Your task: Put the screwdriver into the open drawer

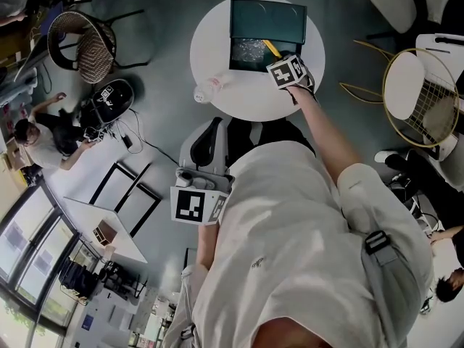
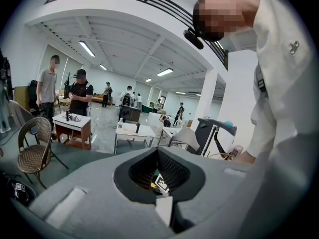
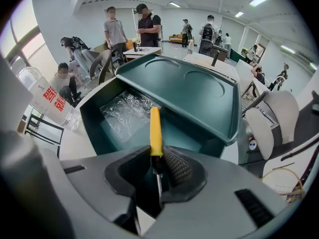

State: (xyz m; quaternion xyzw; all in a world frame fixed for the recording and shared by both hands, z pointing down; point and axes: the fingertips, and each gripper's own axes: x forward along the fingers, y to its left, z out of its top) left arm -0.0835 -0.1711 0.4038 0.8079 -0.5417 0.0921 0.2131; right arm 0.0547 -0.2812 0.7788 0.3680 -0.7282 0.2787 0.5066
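Observation:
A dark green drawer cabinet [image 1: 267,19] stands on a round white table [image 1: 217,35]. Its drawer [image 3: 92,118] is pulled open, with a crumpled clear plastic bag [image 3: 127,113] lying inside. My right gripper [image 3: 155,159] is shut on the screwdriver [image 3: 155,128], gripping it where the shaft meets the yellow handle, which points out over the drawer. In the head view the screwdriver [image 1: 271,48] slants over the drawer's right side, just ahead of the right gripper [image 1: 288,71]. My left gripper [image 1: 194,194] hangs low beside my body, away from the table, shut and holding nothing [image 2: 158,156].
A clear plastic bottle [image 1: 210,89] lies on the table's near left edge. A black office chair [image 1: 217,140] stands between me and the table. A wicker chair [image 1: 81,46] is at the left and a gold wire chair [image 1: 424,96] at the right. Several people stand beyond.

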